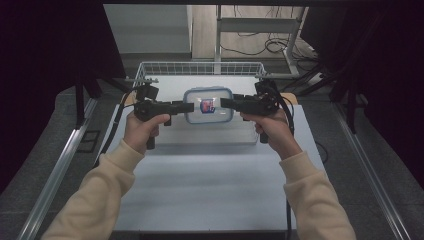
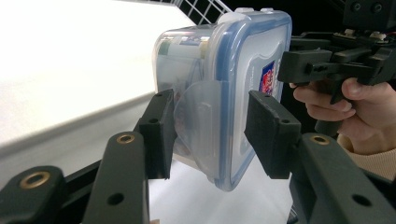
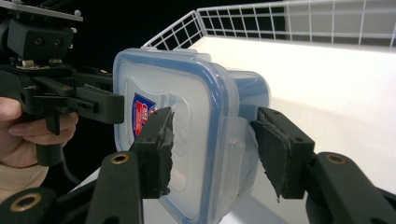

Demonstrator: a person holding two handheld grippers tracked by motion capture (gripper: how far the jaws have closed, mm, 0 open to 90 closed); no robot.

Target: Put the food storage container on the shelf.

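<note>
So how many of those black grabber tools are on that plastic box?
2. The left gripper clamps the left end of the blue-rimmed box, and the right gripper clamps its right end, each with one jaw on the lid and one underneath.

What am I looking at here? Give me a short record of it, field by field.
Thing handled: clear plastic box with a blue-rimmed lid and a red and blue sticker
Left gripper: fingers clamp one end of the box, over its side latch
Right gripper: fingers clamp the opposite end
Surface: white table
Behind: wire basket
</note>
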